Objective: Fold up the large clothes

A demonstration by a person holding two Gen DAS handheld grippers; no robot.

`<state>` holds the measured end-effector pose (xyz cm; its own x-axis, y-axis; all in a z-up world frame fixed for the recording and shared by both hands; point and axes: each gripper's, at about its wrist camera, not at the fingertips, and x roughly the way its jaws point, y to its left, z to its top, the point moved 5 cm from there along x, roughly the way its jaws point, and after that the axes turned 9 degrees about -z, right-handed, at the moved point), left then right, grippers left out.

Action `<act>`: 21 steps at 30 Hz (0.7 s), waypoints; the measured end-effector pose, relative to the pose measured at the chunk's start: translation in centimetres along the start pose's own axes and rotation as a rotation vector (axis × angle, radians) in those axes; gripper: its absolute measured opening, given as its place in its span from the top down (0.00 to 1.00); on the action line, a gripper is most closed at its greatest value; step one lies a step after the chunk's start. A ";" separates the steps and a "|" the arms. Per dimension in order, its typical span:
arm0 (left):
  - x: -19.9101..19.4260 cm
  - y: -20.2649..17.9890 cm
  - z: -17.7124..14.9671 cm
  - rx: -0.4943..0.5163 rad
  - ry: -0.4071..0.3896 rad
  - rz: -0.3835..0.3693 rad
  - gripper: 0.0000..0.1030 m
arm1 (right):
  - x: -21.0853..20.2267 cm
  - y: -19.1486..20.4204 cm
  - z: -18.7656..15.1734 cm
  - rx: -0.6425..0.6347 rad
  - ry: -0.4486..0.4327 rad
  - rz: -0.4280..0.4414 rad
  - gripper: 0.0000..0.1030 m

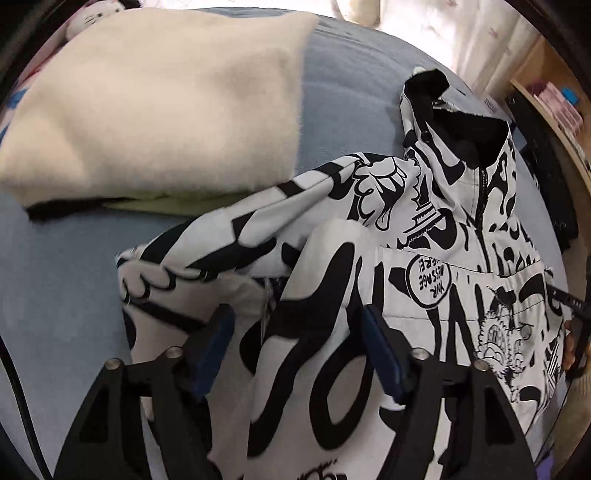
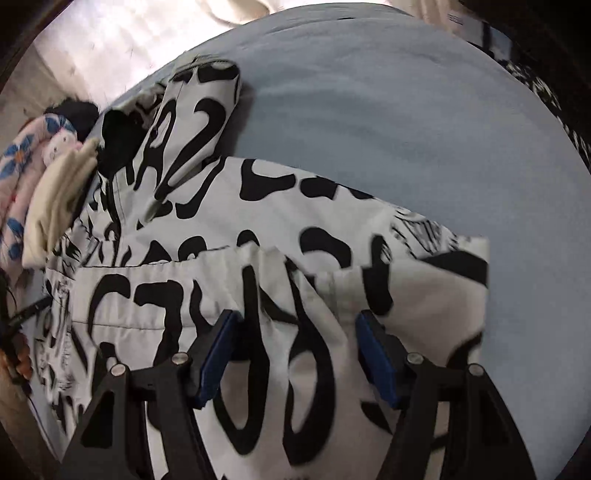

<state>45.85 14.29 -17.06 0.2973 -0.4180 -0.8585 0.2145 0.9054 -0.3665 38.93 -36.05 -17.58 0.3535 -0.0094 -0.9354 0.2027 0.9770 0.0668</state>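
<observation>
A white jacket with black graffiti print [image 1: 436, 236] lies on a light blue bed sheet [image 1: 66, 280], hood [image 1: 458, 122] toward the far side. One sleeve [image 1: 236, 236] lies folded across toward the left. My left gripper [image 1: 295, 325] is open just above the jacket's lower part, with fabric between its blue pads [image 1: 218, 332]. In the right wrist view the same jacket [image 2: 258, 229] fills the middle. My right gripper [image 2: 295, 328] is open over its other sleeve [image 2: 436, 280], the jaws wide apart and holding nothing.
A folded cream fleece [image 1: 159, 110] lies on the bed left of the jacket, with a plush toy [image 1: 92, 18] behind it. A wooden shelf [image 1: 554, 107] stands at the right. Floral bedding [image 2: 18, 177] lies at the left in the right wrist view. Bare sheet [image 2: 406, 122] extends right of the jacket.
</observation>
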 end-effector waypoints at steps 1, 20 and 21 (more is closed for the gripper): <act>0.4 0.0 0.1 0.006 0.007 0.002 0.28 | 0.2 0.1 0.1 -0.005 -0.004 -0.009 0.35; -6.8 -7.1 1.0 0.169 -0.259 0.373 0.96 | -9.8 1.5 0.2 0.004 -0.347 -0.152 0.89; -7.4 -7.1 1.5 0.156 -0.283 0.371 0.96 | -10.1 1.9 0.9 0.003 -0.374 -0.162 0.90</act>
<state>43.53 10.85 -7.60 0.6168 -0.0927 -0.7817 0.1764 0.9841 0.0224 36.54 -34.30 -7.66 0.6245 -0.2411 -0.7429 0.2859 0.9557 -0.0698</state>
